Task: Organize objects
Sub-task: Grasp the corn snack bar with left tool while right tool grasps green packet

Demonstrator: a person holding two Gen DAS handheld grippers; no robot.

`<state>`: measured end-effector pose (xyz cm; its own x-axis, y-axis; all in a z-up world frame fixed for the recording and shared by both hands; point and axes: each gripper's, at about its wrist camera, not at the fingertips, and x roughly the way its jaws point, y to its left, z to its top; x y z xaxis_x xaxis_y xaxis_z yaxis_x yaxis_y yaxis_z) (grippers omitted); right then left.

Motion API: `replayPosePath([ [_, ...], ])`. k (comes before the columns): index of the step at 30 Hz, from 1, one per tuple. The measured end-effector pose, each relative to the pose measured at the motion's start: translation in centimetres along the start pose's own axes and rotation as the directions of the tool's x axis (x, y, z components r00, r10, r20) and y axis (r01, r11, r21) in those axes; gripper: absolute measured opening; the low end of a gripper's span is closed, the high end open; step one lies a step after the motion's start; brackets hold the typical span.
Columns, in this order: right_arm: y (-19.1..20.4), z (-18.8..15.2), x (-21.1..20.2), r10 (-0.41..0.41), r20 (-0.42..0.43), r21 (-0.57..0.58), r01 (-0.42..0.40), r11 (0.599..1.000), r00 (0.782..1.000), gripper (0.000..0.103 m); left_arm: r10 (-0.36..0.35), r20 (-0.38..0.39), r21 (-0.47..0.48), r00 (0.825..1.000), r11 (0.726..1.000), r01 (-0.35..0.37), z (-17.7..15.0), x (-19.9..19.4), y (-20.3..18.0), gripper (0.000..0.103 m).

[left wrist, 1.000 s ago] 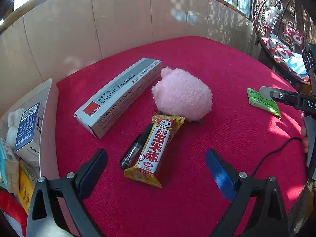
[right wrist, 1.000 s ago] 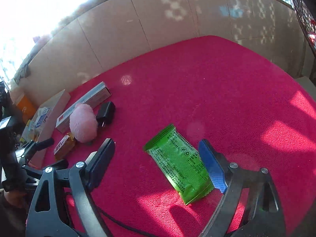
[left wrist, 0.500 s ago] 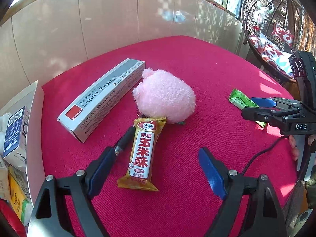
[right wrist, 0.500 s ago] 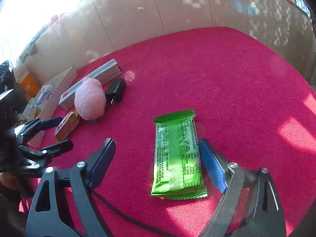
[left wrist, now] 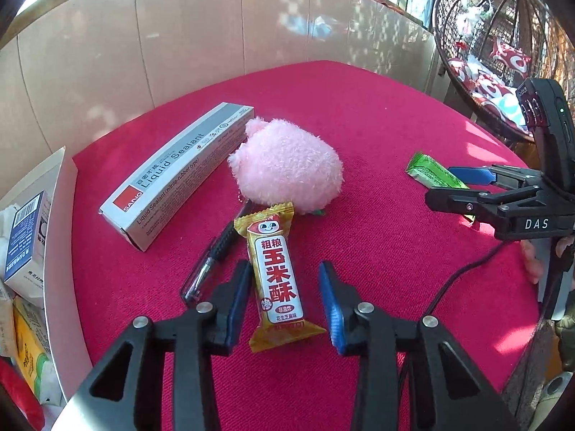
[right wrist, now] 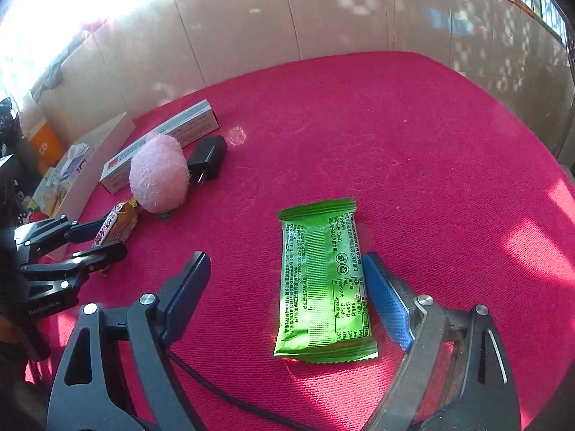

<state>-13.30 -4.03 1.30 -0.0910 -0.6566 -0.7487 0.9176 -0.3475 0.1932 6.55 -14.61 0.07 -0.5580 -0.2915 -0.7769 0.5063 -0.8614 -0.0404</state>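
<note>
A yellow snack bar [left wrist: 276, 280] lies on the red cloth between the fingers of my left gripper [left wrist: 284, 283], which is open around it with gaps on both sides. A pink plush [left wrist: 285, 170] sits just behind the bar, and a black pen [left wrist: 212, 258] lies to its left. My right gripper [right wrist: 287, 280] is open over a green snack packet [right wrist: 321, 283], whose right edge lies close to the right finger. The left gripper also shows in the right wrist view [right wrist: 104, 240], straddling the yellow bar [right wrist: 115, 222].
A grey sealant box [left wrist: 176, 176] lies behind the plush. A black charger [right wrist: 208, 158] sits next to the plush. An open white box [left wrist: 57, 251] of packets stands at the left table edge. A wicker chair [left wrist: 496, 46] stands beyond the right edge.
My left gripper has moved forward over the yellow bar and narrowed around it. My right gripper has advanced over the green packet, which now lies lengthwise between the fingers.
</note>
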Motion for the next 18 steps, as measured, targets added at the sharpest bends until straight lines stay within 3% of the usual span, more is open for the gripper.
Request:
replayPosePath([
  [6, 0.7, -0.1, 0.2, -0.023, -0.009, -0.023, 0.023, 0.999, 1.0, 0.087, 0.002, 0.002, -0.005, 1.0, 1.0, -0.002, 0.7, 0.3, -0.2, 0.038],
  [8, 1.1, -0.2, 0.3, -0.043, -0.016, -0.047, 0.042, 0.998, 0.999, 0.086, 0.008, 0.015, 0.014, 1.0, 1.0, -0.008, 0.2, 0.1, -0.4, 0.03],
  [11, 1.5, -0.3, 0.2, -0.065, -0.014, -0.071, 0.064, 0.995, 0.998, 0.068, -0.001, 0.025, 0.005, 1.0, 1.0, 0.001, -0.4, -0.4, -0.6, 0.02],
  [12, 1.6, -0.3, 0.1, -0.068, -0.009, -0.072, 0.067, 0.995, 0.998, 0.049, -0.001, 0.029, 0.005, 1.0, 1.0, 0.001, -0.6, -0.5, -0.6, 0.02],
  [13, 1.5, -0.3, 0.1, -0.069, -0.008, -0.069, 0.068, 0.995, 0.998, 0.04, 0.0, 0.033, 0.007, 0.999, 1.0, 0.0, -0.7, -0.6, -0.7, 0.02],
  [18, 1.3, -0.2, 0.0, -0.065, -0.006, -0.063, 0.064, 0.996, 0.998, 0.037, -0.009, 0.044, -0.003, 0.999, 1.0, 0.009, -1.0, -1.0, -0.6, 0.02],
])
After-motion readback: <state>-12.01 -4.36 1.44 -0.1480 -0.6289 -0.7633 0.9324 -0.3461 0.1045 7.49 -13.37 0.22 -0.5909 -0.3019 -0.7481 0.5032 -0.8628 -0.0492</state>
